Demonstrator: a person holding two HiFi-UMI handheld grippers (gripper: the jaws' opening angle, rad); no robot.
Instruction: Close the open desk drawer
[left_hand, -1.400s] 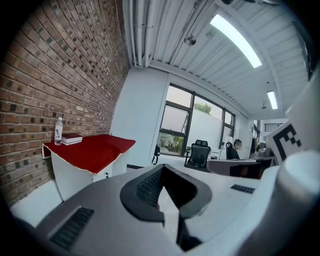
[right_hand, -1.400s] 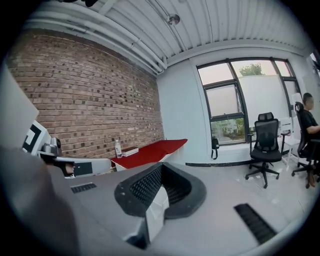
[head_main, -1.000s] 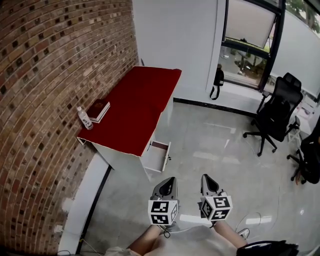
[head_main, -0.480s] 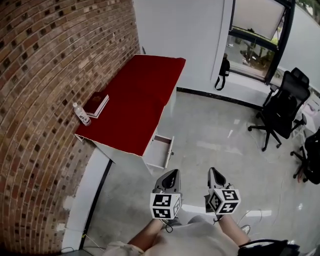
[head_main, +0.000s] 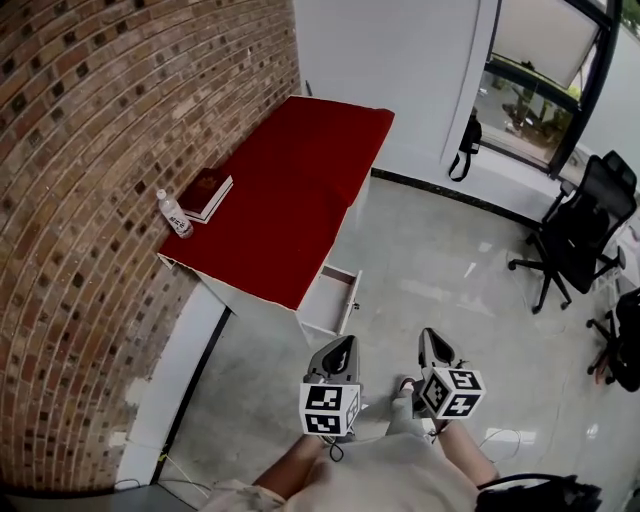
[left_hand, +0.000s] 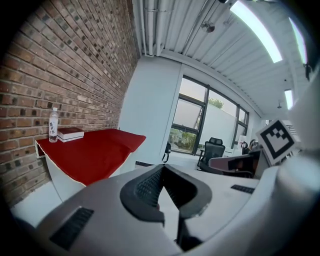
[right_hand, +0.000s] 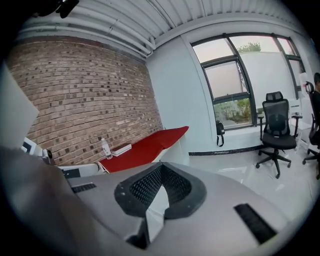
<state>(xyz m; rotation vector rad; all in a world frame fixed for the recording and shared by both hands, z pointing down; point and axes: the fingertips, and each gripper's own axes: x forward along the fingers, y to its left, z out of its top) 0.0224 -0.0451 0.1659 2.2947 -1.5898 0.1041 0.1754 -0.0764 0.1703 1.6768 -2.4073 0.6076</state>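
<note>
A white desk with a red top (head_main: 292, 190) stands along the brick wall. Its white drawer (head_main: 332, 297) is pulled out at the near right side, toward the floor space. My left gripper (head_main: 345, 346) and right gripper (head_main: 428, 338) hang side by side over the floor, a short way short of the drawer front. Both are shut with nothing between the jaws. The left gripper view shows the shut left gripper (left_hand: 162, 169) with the red desk (left_hand: 95, 152) beyond it. The right gripper view shows the right gripper (right_hand: 161, 166) and the desk (right_hand: 145, 145) farther off.
A water bottle (head_main: 175, 213) and a dark red book (head_main: 207, 193) sit on the desk by the brick wall (head_main: 90, 200). Black office chairs (head_main: 580, 225) stand at the right near the window. A black bag (head_main: 463, 150) hangs on the far wall.
The view has shifted nearer the desk, so desk and drawer sit closer to the grippers. Both grippers stayed shut and side by side.
</note>
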